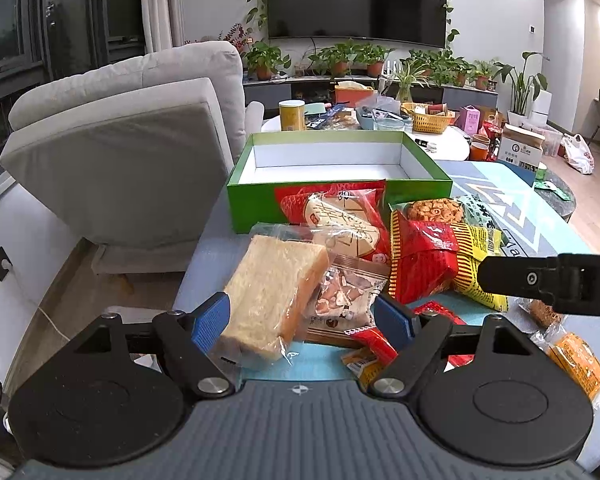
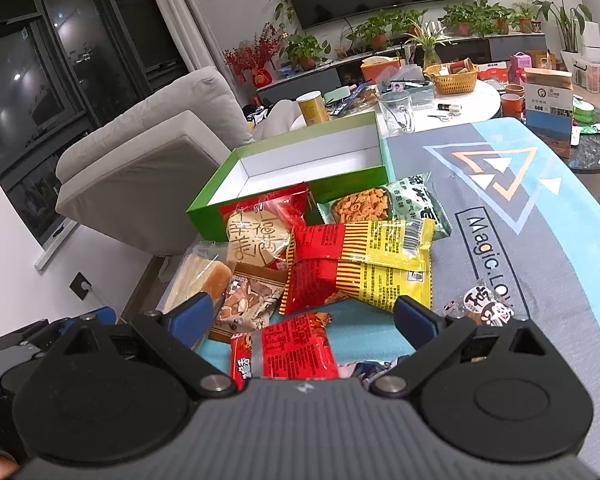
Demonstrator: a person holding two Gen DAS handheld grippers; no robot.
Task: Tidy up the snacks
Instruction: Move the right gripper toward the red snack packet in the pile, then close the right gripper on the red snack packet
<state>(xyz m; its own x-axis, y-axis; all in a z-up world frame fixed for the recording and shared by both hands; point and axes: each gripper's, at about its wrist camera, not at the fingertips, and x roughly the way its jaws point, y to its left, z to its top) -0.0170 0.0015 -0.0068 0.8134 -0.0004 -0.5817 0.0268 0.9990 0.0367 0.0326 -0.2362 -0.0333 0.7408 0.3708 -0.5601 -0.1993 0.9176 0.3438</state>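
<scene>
A pile of snack packets lies on the table in front of an open green box (image 1: 260, 204) (image 2: 204, 216) with a white, empty inside. My left gripper (image 1: 302, 320) is open, its blue fingers either side of a bagged bread slice (image 1: 272, 296) and a nut packet (image 1: 344, 292). My right gripper (image 2: 302, 320) is open above a small red packet (image 2: 292, 348), just short of the red-and-yellow packet (image 2: 360, 268) (image 1: 428, 264). A round biscuit in a red wrapper (image 1: 340, 216) (image 2: 260, 236) and a green cracker bag (image 1: 440, 210) (image 2: 380, 204) lean near the box. The right gripper's black finger (image 1: 540, 280) shows in the left wrist view.
The table has a grey and teal mat (image 2: 520, 208). Small packets (image 1: 576, 360) (image 2: 484, 308) lie to the right. A grey armchair (image 1: 120, 140) stands to the left. A cluttered white table (image 2: 440, 108) with a yellow basket (image 1: 428, 118) stands behind the box.
</scene>
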